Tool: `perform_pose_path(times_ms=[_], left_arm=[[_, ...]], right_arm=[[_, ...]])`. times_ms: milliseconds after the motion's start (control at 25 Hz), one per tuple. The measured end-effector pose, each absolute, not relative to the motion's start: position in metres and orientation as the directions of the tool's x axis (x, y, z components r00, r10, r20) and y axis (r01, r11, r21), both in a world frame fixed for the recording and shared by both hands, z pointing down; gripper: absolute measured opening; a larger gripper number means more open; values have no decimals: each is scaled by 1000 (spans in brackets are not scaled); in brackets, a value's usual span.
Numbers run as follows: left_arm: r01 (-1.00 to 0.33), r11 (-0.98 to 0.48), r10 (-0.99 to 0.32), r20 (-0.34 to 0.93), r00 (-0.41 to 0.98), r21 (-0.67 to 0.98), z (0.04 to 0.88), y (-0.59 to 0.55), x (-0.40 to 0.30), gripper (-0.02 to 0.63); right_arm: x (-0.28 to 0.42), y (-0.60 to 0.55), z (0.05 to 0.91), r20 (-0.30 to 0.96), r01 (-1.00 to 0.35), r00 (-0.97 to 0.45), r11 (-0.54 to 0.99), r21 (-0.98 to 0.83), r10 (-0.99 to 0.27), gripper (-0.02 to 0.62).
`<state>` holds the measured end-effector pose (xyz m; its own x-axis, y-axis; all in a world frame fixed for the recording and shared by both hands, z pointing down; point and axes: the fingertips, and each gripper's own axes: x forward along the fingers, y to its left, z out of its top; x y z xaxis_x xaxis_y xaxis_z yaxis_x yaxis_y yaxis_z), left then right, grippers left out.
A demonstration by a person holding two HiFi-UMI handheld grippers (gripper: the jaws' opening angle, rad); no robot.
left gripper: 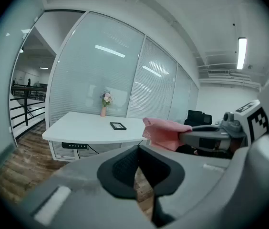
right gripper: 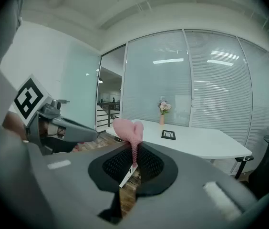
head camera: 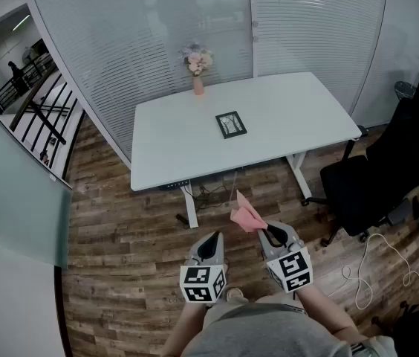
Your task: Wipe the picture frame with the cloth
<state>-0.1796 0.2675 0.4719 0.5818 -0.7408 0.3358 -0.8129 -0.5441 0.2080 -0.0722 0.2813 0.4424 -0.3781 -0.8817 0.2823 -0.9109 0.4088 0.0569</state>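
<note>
- Black-edged frame (head camera: 231,124) lies flat around the middle of the white table (head camera: 306,103), well apart from both grippers.
- The pink cloth (head camera: 245,214) is pinched in the right gripper (head camera: 273,234). The jaws are closed on one end, and the rest bunches up and pokes out past the tips.
- The left gripper (head camera: 210,245) sits just beside the right one, with its jaws pressed together and nothing in them.
- Both are held low in front of the person (head camera: 261,329), over the wood floor (head camera: 135,236), pointing toward the table.
- The only writing I can spot is a small label on the panel (left gripper: 75,146) under the table edge, and it's too tiny to read.
- There's a vase (head camera: 197,84) with flowers at the table's far edge.
- A black chair (head camera: 388,177) is on the right, partly cut off, with a white cable (head camera: 377,262) on the floor near it.
</note>
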Motion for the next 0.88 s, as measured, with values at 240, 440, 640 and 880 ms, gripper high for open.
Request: perform_pose_path(times_ms=[240, 440, 640, 880], left_arm=[[-809, -553, -731, 350, 586, 198, 473, 272, -182, 2], [-805, -563, -728, 350, 589, 186, 473, 269, -190, 2], [-801, -571, -725, 347, 595, 180, 473, 261, -203, 2], [-806, -558, -728, 348, 590, 198, 477, 252, -212, 2]], right_arm=[[-72, 289, 446, 285, -921, -359, 388, 50, -889, 14], [-81, 286, 446, 278, -922, -352, 382, 59, -894, 14], [-97, 279, 448, 264, -926, -357, 377, 29, -896, 15], [-110, 270, 449, 259, -923, -363, 383, 31, -895, 15]])
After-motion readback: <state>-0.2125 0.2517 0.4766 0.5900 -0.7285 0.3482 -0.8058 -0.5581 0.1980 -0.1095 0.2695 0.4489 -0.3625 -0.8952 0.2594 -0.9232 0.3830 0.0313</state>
